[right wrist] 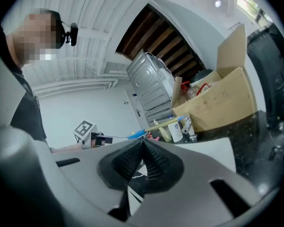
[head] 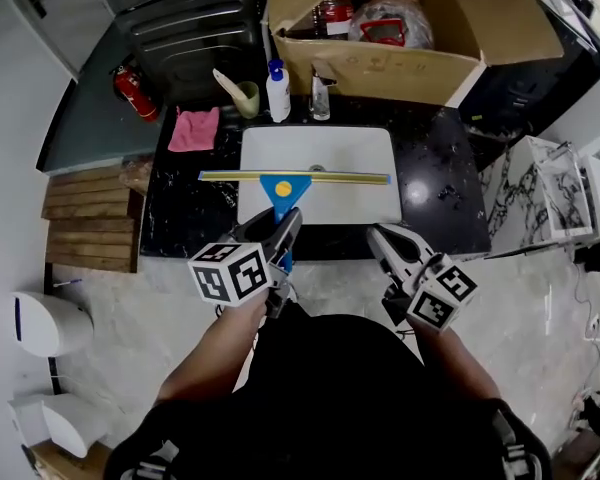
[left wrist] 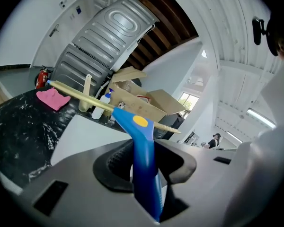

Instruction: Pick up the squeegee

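The left gripper [head: 281, 230] pinches the squeegee [head: 286, 181] over the sink [head: 325, 146] (spray bottle [head: 278, 92], pink cloth [head: 194, 129] and cardboard box [head: 385, 70] behind), while the right gripper [head: 380, 236] has its jaws pressed together.

The person wears a black top [head: 330, 388] with short sleeves. The left tongs [head: 283, 224] and the right tongs [head: 382, 236] are pale grey and smooth-bodied, with black ribbed pads [left wrist: 114, 161] inside the jaws, and each carries a white cube [head: 230, 273] printed with black square markers
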Demonstrator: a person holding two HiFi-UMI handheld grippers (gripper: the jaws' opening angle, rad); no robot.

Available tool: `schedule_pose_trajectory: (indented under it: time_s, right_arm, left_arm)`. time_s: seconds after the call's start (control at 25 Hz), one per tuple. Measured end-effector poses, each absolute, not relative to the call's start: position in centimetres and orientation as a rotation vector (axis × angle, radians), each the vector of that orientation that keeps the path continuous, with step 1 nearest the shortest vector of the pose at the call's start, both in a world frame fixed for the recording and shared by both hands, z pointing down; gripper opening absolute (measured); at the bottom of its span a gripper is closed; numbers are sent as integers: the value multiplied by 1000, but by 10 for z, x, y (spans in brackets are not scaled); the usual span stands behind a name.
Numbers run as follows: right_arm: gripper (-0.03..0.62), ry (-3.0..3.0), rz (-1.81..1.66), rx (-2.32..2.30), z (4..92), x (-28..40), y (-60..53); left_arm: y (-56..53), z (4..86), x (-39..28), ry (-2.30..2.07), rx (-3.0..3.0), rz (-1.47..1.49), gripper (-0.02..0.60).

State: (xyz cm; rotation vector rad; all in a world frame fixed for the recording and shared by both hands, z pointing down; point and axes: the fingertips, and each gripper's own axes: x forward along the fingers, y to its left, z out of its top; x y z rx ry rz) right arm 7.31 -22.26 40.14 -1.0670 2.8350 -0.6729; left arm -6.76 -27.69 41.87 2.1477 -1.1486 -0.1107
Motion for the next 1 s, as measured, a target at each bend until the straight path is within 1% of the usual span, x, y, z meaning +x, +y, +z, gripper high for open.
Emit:
schedule_pose_trajectory:
  time_s: [0.16, 0.48, 0.72, 1.0]
  right_arm:
    - [8, 2914, -548, -1024, 396, 94, -189]
    - [8, 2938, -492, -941, 394, 133, -140]
    - [8, 2925, -521, -901, 399, 151, -115]
    - [8, 2903, -549, -922, 407, 154, -98]
  left_arm:
    - [-248, 414, -39, -1170, 2143, -134, 143]
    - [-191, 409, 3, -1225, 2145, -135, 143]
    - [-156, 395, 15, -1270, 2136, -183, 143]
    - [-135, 397, 17, -1261, 2141, -152, 143]
